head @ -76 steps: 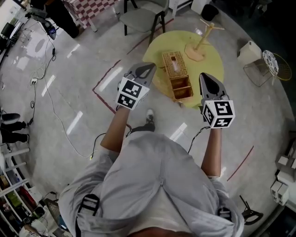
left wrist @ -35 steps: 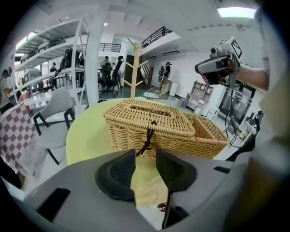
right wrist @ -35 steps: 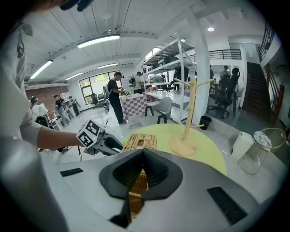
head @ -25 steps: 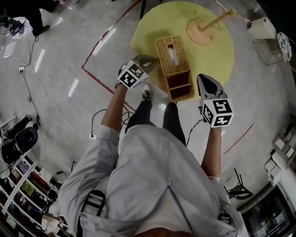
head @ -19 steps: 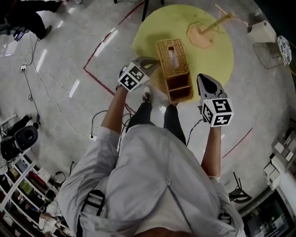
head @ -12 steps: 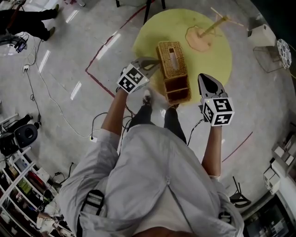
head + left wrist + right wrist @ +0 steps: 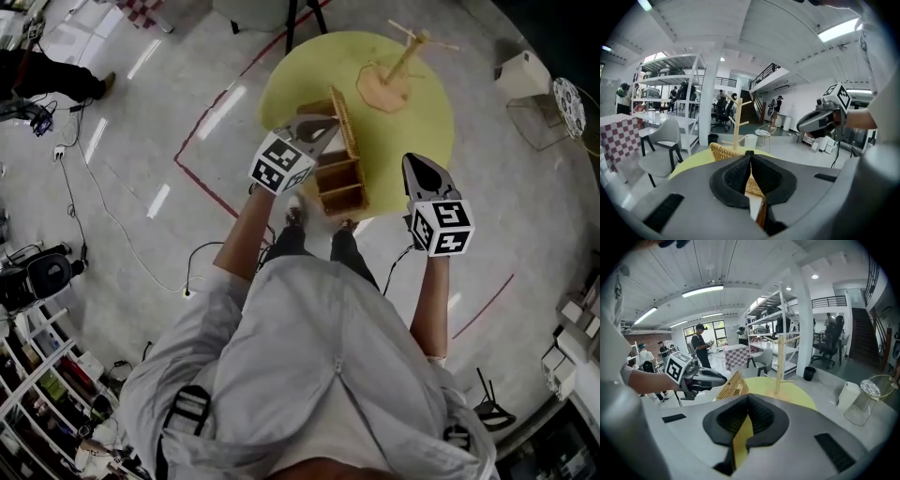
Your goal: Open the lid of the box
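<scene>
Polished grey floor [image 7: 159,122] surrounds a round yellow desk [image 7: 417,122], where a wicker box is being opened. The left gripper [image 7: 749,153] has its jaws clenched on the thin edge of the woven lid [image 7: 349,139], and wicker shows at their tip and through the gap below. The lid stands tilted steeply above the box [image 7: 339,185], which sits near the desk's front edge. Two open compartments with dark wooden dividers are exposed inside it. The right gripper [image 7: 414,164] hovers just beside the box with its jaws closed on nothing, apart from the wicker.

The lid looks light and fairly stiff, and its rough weave should give the pads good purchase. A bare rim is probably the best place to hold it, as a thin edge may flex or splinter under a hard pinch. How the lid joins the box cannot be made out. The box itself seems light enough to slide or tip as the lid swings, so steadying its side would likely help.

A pale wooden branched stand [image 7: 403,64] rises from a flat base at the desk's far side.
</scene>
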A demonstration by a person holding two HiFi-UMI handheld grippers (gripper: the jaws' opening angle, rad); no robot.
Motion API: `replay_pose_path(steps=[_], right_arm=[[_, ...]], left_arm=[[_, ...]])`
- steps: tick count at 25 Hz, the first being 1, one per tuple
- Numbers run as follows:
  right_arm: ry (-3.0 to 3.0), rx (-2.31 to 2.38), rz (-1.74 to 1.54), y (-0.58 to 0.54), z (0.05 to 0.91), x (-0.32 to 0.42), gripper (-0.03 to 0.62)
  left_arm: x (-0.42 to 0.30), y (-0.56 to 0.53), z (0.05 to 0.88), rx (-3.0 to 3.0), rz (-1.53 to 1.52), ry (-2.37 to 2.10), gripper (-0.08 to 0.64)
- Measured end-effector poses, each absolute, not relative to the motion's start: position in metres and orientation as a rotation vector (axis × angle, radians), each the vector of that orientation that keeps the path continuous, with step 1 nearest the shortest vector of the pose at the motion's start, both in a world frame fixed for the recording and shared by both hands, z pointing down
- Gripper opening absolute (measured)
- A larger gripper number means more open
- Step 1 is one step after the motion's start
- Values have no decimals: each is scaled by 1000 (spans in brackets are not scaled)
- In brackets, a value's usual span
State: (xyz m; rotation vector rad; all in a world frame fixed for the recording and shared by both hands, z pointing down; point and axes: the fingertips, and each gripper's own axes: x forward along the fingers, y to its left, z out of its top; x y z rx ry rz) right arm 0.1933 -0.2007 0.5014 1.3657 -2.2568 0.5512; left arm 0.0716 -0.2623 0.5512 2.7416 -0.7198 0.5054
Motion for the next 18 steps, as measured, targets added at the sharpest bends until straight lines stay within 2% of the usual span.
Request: replay_pose_path(steps=[9, 18], right_arm=[[-2256, 1412, 563, -199, 497, 245, 23], [-2266, 1371, 565, -206, 506, 286, 23]], left_arm=[[126, -281, 560, 2556, 445, -824, 35], [159, -284, 599, 2478, 591, -857, 35]])
